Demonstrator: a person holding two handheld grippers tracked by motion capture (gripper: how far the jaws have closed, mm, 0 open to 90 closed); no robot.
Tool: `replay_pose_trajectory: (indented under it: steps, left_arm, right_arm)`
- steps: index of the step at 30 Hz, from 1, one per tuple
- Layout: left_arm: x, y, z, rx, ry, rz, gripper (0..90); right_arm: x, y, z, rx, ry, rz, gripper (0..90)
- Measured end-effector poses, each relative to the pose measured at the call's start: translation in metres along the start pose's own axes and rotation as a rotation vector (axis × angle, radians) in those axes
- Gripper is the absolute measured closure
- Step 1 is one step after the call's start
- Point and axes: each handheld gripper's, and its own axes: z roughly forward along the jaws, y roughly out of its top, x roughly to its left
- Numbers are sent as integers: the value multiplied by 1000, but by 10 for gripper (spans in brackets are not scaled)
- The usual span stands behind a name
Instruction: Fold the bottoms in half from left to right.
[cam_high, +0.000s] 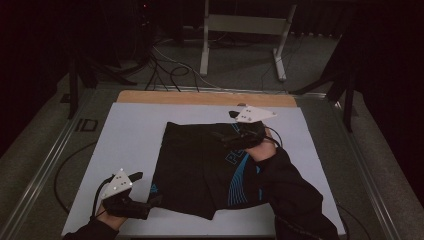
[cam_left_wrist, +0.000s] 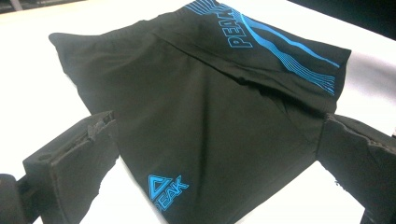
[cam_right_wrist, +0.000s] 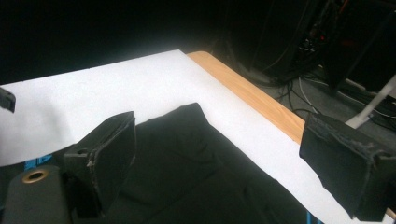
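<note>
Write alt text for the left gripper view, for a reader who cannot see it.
A pair of black shorts with blue PEAK lettering lies spread on a white table cover. The left gripper has its two black jaws wide apart, one at each lower side of the picture, flanking the near corner of the shorts.

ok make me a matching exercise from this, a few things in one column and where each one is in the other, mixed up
Things:
1. left hand-held gripper
2. right hand-held gripper
3. black shorts
4. wooden strip

Places or states:
A. along the far edge of the table, beyond the white sheet
B. spread flat on the middle of the white sheet
C. open, at the near left corner of the shorts
D. open, over the far part of the shorts

Pairs: 1-C, 2-D, 3-B, 4-A
</note>
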Motion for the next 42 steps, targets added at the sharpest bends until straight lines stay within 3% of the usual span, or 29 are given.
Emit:
replay_pose_trajectory:
  steps: [12,16,19,23,29,31,37,42]
  left_arm:
    - [4,-5,6,35,-6,-13,0]
    - [8,-9,12,94,24,-25,0]
    - [13,-12,14,123,15,-78,0]
    - [15,-13,16,182,14,-111,0]
    - [12,-16,24,299,34,-92,3]
    - [11,-17,25,315,55,-80,65]
    - [15,-18,22,344,28,-89,173]
    - [13,-19,22,379,14,-85,315]
  right_arm:
    - [5,4,49,40,48,8,112]
    - [8,3,62,56,61,6,112]
    - [11,3,71,59,74,14,112]
    - [15,5,82,68,88,12,112]
    - [22,6,98,75,109,8,113]
    - [23,5,103,78,115,15,114]
    - [28,1,118,89,136,21,114]
    - [32,-2,129,124,137,21,114]
